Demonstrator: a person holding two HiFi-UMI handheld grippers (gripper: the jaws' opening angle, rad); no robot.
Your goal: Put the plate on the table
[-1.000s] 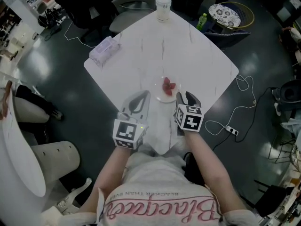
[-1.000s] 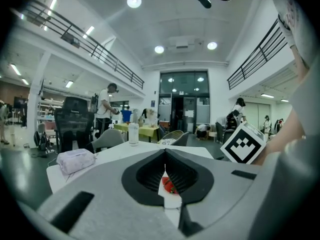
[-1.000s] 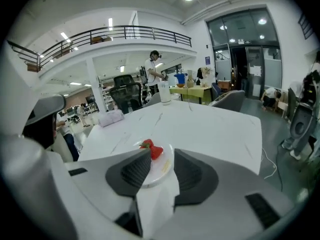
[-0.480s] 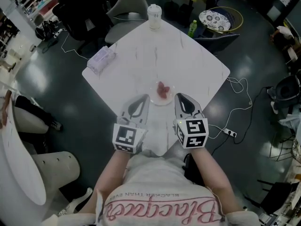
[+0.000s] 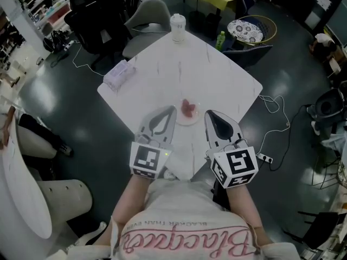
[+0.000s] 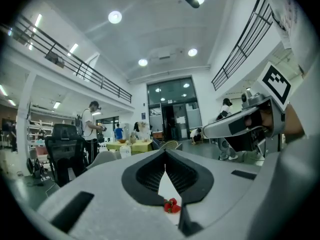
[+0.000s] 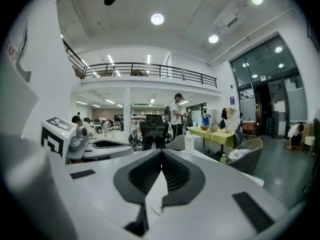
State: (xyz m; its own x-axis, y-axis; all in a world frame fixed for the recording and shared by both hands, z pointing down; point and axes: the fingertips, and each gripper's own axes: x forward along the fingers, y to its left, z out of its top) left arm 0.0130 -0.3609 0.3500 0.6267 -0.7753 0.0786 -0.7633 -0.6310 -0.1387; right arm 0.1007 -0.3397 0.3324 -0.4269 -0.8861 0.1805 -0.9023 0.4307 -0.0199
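A small clear plate [image 5: 188, 118] with red strawberries [image 5: 188, 109] rests on the white marble table [image 5: 217, 75], near its front corner. My left gripper [image 5: 171, 109] hovers just left of the plate, shut and empty. The strawberries [image 6: 171, 206] show below its closed tips [image 6: 165, 153] in the left gripper view. My right gripper [image 5: 209, 114] hangs just right of the plate, apart from it. Its jaws have just been closing, and they now meet with nothing between them [image 7: 161, 151].
A lidded cup [image 5: 178, 28] stands at the table's far corner and a clear packet [image 5: 119, 75] lies near its left corner. A grey chair [image 5: 143, 20], a green bottle [image 5: 219, 39], a basket with a patterned dish [image 5: 245, 30] and a floor cable [image 5: 264, 157] surround the table.
Both grippers have risen and drawn back from the plate, the right one more. The right jaws came together. The plate stays on the table.
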